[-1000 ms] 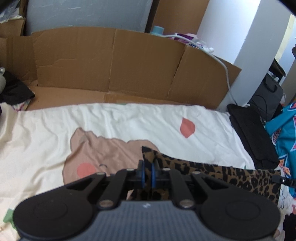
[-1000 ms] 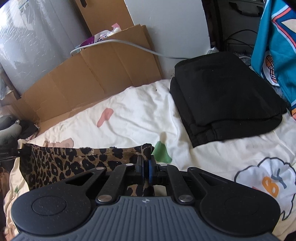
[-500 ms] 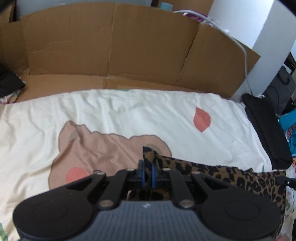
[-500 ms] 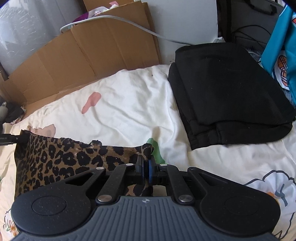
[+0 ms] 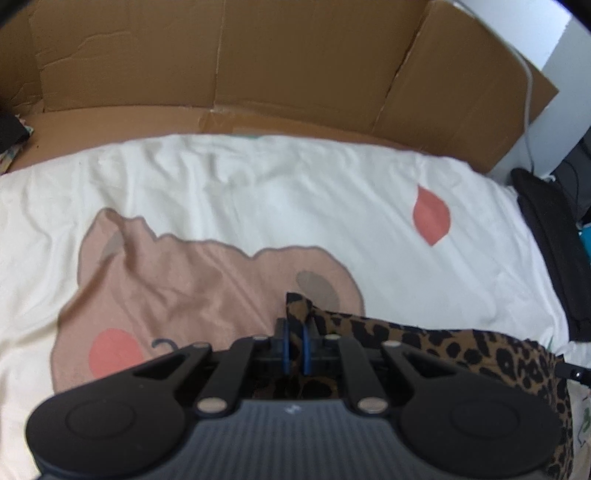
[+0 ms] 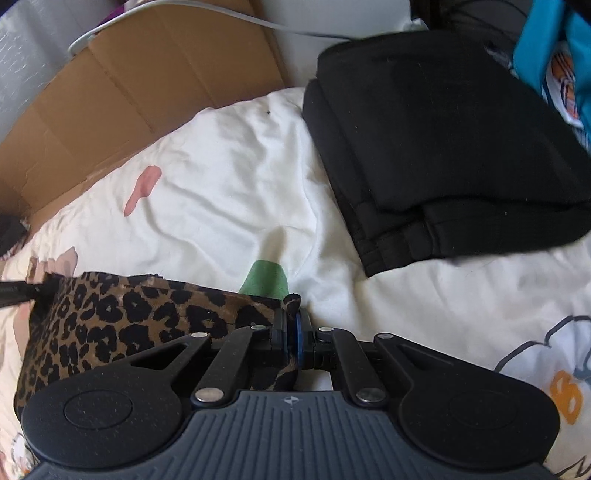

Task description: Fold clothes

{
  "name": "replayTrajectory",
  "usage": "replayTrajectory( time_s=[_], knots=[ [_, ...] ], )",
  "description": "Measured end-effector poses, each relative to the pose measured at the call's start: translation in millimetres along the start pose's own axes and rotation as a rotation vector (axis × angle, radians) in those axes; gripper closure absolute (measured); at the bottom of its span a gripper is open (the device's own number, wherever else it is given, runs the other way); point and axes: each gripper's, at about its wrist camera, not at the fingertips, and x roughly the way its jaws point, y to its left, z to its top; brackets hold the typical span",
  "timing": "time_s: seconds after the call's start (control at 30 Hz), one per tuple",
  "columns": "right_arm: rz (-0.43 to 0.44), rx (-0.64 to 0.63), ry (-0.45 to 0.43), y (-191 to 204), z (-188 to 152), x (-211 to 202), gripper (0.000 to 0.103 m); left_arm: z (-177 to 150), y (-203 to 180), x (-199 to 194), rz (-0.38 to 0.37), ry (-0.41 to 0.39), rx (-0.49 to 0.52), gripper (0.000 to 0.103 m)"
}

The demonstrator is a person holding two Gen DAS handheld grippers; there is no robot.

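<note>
A leopard-print garment (image 5: 443, 343) hangs stretched between my two grippers just above a cream printed bedsheet (image 5: 258, 192). My left gripper (image 5: 294, 332) is shut on one corner of it, which pokes up between the blue pads. In the right wrist view the same leopard-print garment (image 6: 129, 314) runs off to the left, and my right gripper (image 6: 292, 325) is shut on its other corner. The left gripper's tip (image 6: 14, 290) shows at that far end. The cloth below the held edge is hidden behind the gripper bodies.
A folded black garment (image 6: 443, 140) lies on the sheet to the right, with a blue printed cloth (image 6: 554, 44) beyond it. Brown cardboard (image 5: 221, 62) stands along the bed's far side, and a white cable (image 6: 184, 14) runs over it.
Both grippers have moved forward and lower over the sheet, carrying the leopard-print garment with them. The cardboard and the black garment look nearer. Both stay shut on it.
</note>
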Motion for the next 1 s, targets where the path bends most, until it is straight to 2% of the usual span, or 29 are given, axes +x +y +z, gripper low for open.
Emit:
replayTrajectory(
  time_s=[0.1,0.27,0.4,0.6,0.7,0.73,0.87,0.93,1.0],
  knots=[
    [-0.007,-0.018,0.0,2.2,-2.8,5.1,0.1,1.7,-5.1,2.3,0.02,0.009,0.033,0.094],
    [0.019,0.02,-0.012,-1.4,-4.4,3.0,0.1,10.3,-3.5,-6.5,0.042,0.044,0.005,0.086],
    [0.053,0.025,-0.067,-3.4,-1.2,-13.1,0.097,15.0,-11.0,-30.2,0.058,0.039,0.033,0.088],
    [0.101,0.108,-0.116,-8.6,-1.0,-27.1,0.088,13.1,-47.9,-59.3,0.054,0.084,0.115,0.088],
    [0.127,0.101,-0.136,-4.0,-7.1,-42.8,0.077,10.2,-66.8,-65.9,0.068,0.102,0.153,0.087],
    [0.135,0.099,-0.142,-2.5,-9.1,-48.1,0.077,9.3,-72.8,-68.0,0.073,0.107,0.166,0.087],
    [0.157,0.074,-0.155,6.8,-20.7,-69.6,0.077,4.8,-80.9,-72.5,0.077,0.12,0.106,0.088],
    [0.164,0.082,-0.161,8.2,-28.0,-80.0,0.07,1.1,-86.3,-71.4,0.092,0.128,0.086,0.088],
    [0.18,0.106,-0.166,6.8,-35.5,-89.6,0.069,-3.4,-93.3,-71.5,0.087,0.129,0.06,0.088]
  ],
)
